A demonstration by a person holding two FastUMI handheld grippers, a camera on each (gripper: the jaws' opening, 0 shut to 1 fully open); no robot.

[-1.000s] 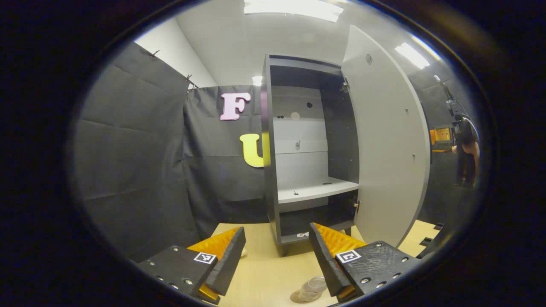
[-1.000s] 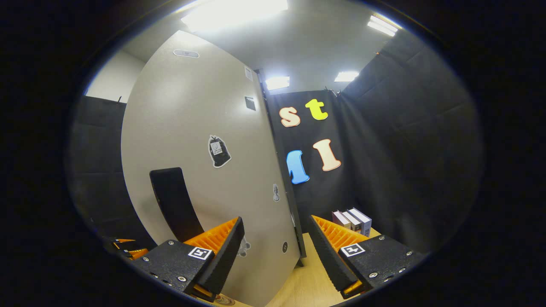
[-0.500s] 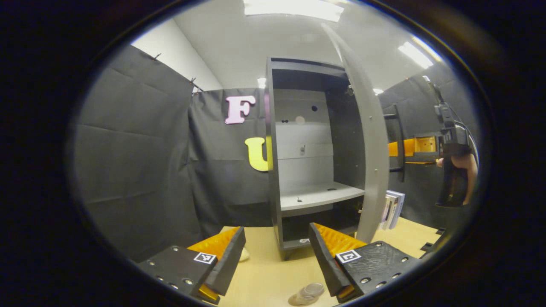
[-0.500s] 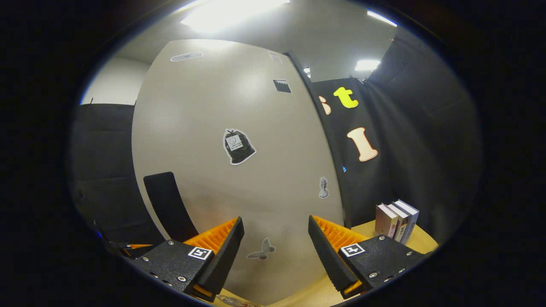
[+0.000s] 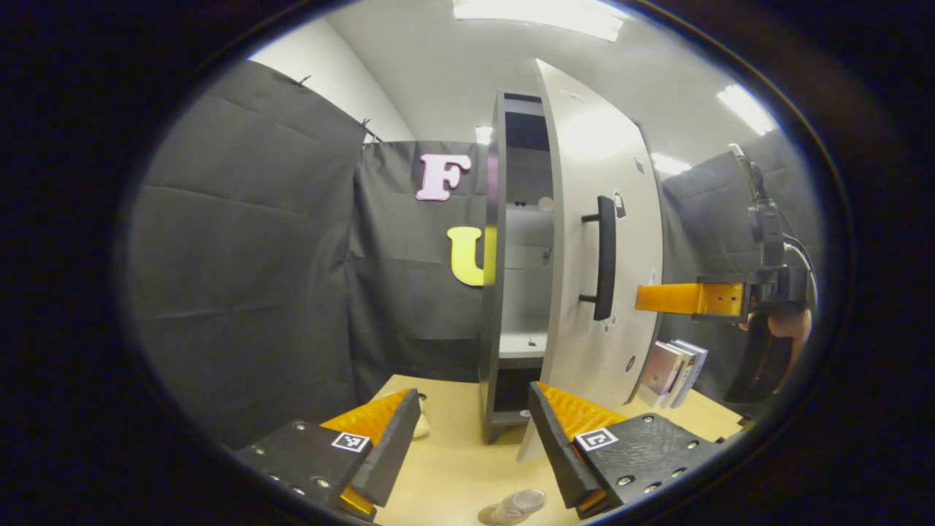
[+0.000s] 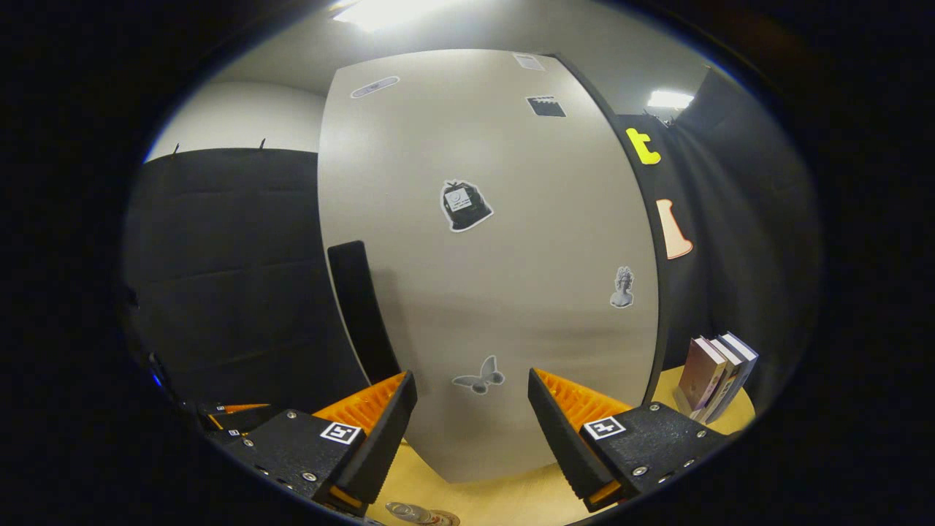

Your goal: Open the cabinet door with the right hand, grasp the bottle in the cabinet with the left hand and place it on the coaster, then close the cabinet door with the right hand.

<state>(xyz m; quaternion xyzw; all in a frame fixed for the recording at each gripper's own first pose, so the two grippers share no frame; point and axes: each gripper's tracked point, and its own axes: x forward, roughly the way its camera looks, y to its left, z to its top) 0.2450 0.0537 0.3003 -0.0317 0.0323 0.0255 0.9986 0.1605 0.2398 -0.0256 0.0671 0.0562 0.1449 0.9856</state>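
The cabinet door (image 5: 595,241) is found swung most of the way shut since a second ago by the open, empty right gripper (image 6: 471,431), the left gripper (image 5: 475,446) likewise open and empty, the bottle (image 5: 511,505) lying on the coaster (image 5: 488,517), so closing is judged nearly complete.

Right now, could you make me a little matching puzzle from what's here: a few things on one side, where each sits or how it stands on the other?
Things:
1. cabinet door
2. bottle
3. books
4. right tongs

States or places:
a. standing upright in a row on the table, right of the cabinet
b. partly open, handle facing out
c. on the coaster, low between the left tongs' fingers
d. held out toward the door's front, fingers open and empty

Pairs: 1-b, 2-c, 3-a, 4-d
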